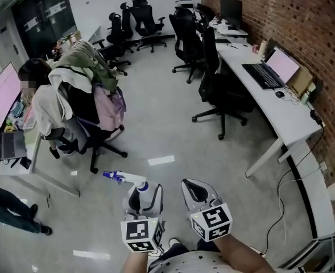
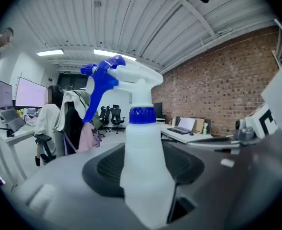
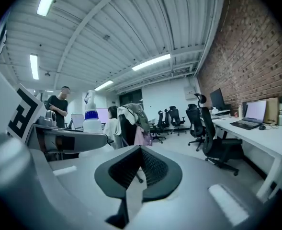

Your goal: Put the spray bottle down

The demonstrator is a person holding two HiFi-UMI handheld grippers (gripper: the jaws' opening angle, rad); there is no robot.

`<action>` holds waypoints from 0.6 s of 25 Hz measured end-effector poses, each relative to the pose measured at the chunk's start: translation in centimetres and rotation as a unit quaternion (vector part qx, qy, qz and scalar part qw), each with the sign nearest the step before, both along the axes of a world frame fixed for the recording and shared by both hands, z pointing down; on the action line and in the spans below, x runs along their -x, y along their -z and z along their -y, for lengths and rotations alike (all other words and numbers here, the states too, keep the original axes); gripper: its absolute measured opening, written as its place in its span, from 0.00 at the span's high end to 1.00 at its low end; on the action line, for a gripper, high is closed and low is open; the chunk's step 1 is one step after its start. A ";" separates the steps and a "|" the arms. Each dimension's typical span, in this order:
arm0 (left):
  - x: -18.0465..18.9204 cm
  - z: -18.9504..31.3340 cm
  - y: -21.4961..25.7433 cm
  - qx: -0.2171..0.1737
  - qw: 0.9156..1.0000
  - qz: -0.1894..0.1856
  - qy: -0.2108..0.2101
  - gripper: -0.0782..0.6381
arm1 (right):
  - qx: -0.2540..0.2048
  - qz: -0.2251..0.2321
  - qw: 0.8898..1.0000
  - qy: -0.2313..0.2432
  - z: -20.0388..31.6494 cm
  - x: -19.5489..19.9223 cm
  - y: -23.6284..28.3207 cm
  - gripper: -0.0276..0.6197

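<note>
A white spray bottle (image 1: 137, 187) with a blue collar and blue trigger stands upright between the jaws of my left gripper (image 1: 144, 199), held in the air above the floor. In the left gripper view the bottle (image 2: 143, 147) fills the middle, its nozzle pointing left, and the dark pads (image 2: 107, 169) press its sides; the left gripper (image 2: 143, 176) is shut on it. Just to the right, my right gripper (image 1: 197, 191) is at the same height. Its pads (image 3: 152, 169) meet with nothing between them. The right gripper view shows the bottle (image 3: 91, 115) at the left.
A white desk (image 1: 281, 110) with a laptop (image 1: 272, 70) runs along the brick wall at the right, with black office chairs (image 1: 218, 92) before it. A chair piled with clothes (image 1: 87, 95) and a seated person (image 1: 33, 75) are at the left. Grey floor (image 1: 167, 141) lies ahead.
</note>
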State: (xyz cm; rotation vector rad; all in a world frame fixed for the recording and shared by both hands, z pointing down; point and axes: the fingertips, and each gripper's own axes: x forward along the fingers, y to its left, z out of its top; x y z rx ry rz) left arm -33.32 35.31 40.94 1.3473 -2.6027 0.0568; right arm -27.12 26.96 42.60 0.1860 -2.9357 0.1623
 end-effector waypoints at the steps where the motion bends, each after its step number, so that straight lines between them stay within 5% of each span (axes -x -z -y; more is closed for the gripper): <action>1: -0.5 1.6 0.1 0.001 1.000 0.001 -0.012 0.55 | 0.000 0.000 1.000 -0.011 1.5 -0.6 0.0 0.96; 15: -11.4 28.8 -1.1 -0.019 0.990 -0.011 -0.142 0.55 | -0.023 -0.007 0.990 -0.138 26.7 -14.0 -0.5 0.96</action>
